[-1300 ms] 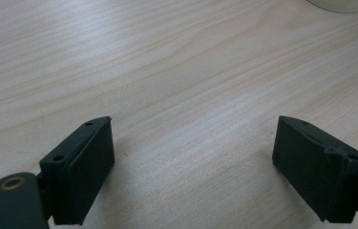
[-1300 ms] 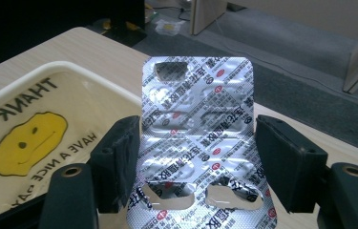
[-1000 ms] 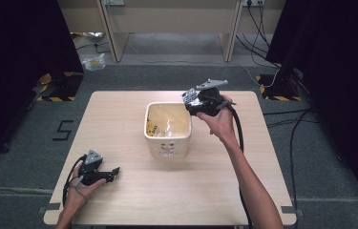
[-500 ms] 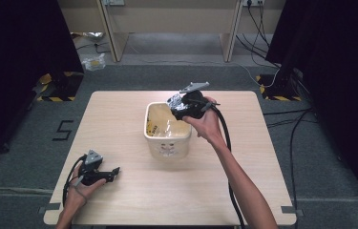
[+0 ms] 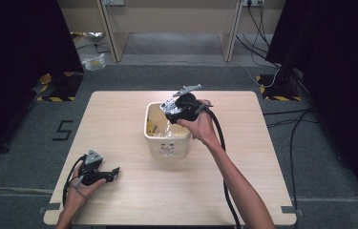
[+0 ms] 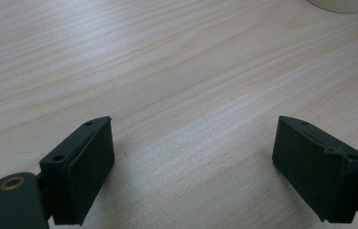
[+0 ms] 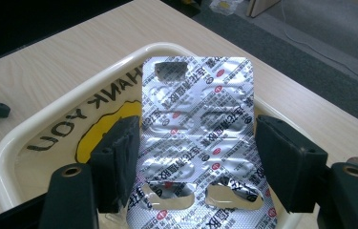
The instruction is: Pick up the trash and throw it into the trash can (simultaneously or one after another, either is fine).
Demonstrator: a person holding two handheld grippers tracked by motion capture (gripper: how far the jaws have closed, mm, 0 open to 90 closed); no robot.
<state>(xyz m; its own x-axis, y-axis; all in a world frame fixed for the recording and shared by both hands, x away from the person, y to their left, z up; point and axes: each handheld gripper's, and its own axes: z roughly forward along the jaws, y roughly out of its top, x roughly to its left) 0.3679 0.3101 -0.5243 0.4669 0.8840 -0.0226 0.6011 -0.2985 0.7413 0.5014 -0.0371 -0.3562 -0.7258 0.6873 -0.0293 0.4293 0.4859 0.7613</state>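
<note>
My right gripper (image 5: 174,109) hangs over the far right part of a cream bin (image 5: 167,147) and is shut on a silver foil blister pack (image 5: 169,104). In the right gripper view the blister pack (image 7: 198,114) stands upright between the two black jaws of that gripper (image 7: 195,157), with a few torn-out pockets near its lower end. Below it is the bin's rim (image 7: 71,102); the bin floor carries a yellow print and the words THANK YOU. My left gripper (image 5: 113,172) lies open on the table near the front left, with only bare wood between its jaws (image 6: 193,143).
The bin stands in the middle of the light wooden table (image 5: 243,157), and its edge (image 6: 339,4) shows far ahead in the left gripper view. Cables trail from both grippers. Dark curtains and grey carpet surround the table.
My right gripper has carried the blister pack leftward and slightly down, from past the bin's far right corner to above the bin. The left gripper has stayed put.
</note>
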